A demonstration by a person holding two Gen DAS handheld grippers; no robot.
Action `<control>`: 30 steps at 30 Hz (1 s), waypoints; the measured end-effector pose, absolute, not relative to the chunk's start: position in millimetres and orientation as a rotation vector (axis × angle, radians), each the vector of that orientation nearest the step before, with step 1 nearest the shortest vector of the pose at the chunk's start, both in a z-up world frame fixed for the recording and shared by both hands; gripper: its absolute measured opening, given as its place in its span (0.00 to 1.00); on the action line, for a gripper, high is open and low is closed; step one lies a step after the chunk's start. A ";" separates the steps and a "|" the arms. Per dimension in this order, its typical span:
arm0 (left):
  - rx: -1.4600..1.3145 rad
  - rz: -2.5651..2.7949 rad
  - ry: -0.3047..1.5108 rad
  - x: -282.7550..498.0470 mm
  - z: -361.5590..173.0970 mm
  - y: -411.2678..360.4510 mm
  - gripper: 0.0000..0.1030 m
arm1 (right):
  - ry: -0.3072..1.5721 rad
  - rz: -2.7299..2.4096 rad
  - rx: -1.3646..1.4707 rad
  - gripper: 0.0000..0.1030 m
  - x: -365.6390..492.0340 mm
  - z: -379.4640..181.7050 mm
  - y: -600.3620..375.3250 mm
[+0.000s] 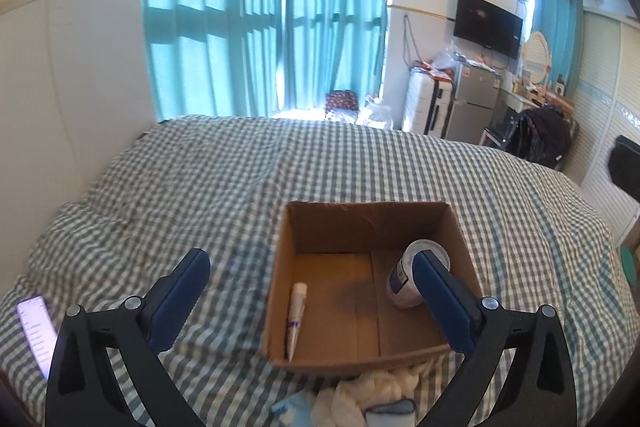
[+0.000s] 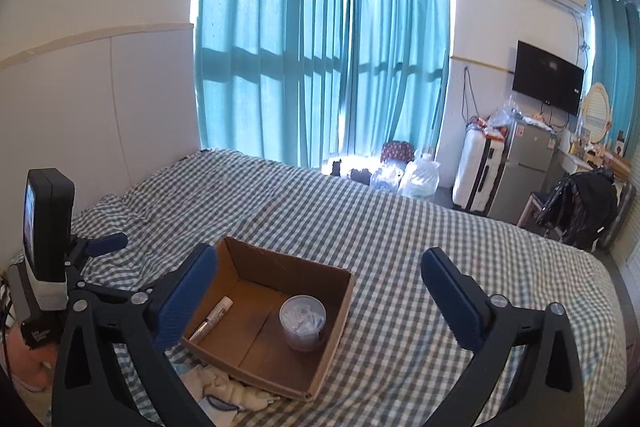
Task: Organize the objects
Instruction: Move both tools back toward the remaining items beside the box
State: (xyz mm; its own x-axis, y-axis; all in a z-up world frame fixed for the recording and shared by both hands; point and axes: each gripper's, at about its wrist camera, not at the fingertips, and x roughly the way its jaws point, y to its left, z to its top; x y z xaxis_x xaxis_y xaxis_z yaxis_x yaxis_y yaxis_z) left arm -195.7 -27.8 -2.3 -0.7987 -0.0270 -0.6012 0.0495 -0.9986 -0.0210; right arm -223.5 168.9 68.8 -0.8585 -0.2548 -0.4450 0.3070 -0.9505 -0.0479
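Note:
An open cardboard box (image 1: 368, 223) sits on the checked bed; it also shows in the right wrist view (image 2: 332, 331). Inside lie a white tube (image 1: 296, 319) along the left wall, also in the right wrist view (image 2: 212, 319), and a round lidded jar (image 1: 408, 279), also in the right wrist view (image 2: 303, 321). My left gripper (image 1: 312, 271) is open and empty above the box's near side. My right gripper (image 2: 320, 267) is open and empty over the box. White cloths (image 1: 372, 391) lie in front of the box, also seen in the right wrist view (image 2: 228, 391).
A lit phone (image 1: 38, 331) lies on the bed at left. The left gripper with its camera (image 2: 48, 239) shows at the left of the right wrist view. Beyond the bed are teal curtains (image 1: 264, 11), a suitcase (image 2: 480, 167), a fridge (image 2: 524, 167) and a chair (image 2: 580, 203).

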 end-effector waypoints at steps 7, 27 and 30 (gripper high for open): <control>0.921 -2.823 0.033 -147.0 4.2 -31.7 1.00 | 0.258 -2.784 0.596 1.00 -161.0 78.2 178.4; 1.188 -2.655 0.003 -45.4 -147.0 -1.2 1.00 | 0.188 -2.603 1.066 0.99 -95.1 -100.2 178.5; 1.249 -2.671 0.012 -37.7 -159.3 5.8 1.00 | 0.211 -2.580 1.100 0.94 -95.1 -110.7 173.7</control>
State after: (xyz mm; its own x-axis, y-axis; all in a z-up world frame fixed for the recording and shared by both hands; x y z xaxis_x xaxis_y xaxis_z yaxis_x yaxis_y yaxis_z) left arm -37.7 5.8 -159.3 -0.6260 -0.1707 -0.7610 0.1777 -0.9813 0.0739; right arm -95.1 173.7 -110.7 -0.6486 -0.2389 -0.7227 0.3530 -0.9356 -0.0075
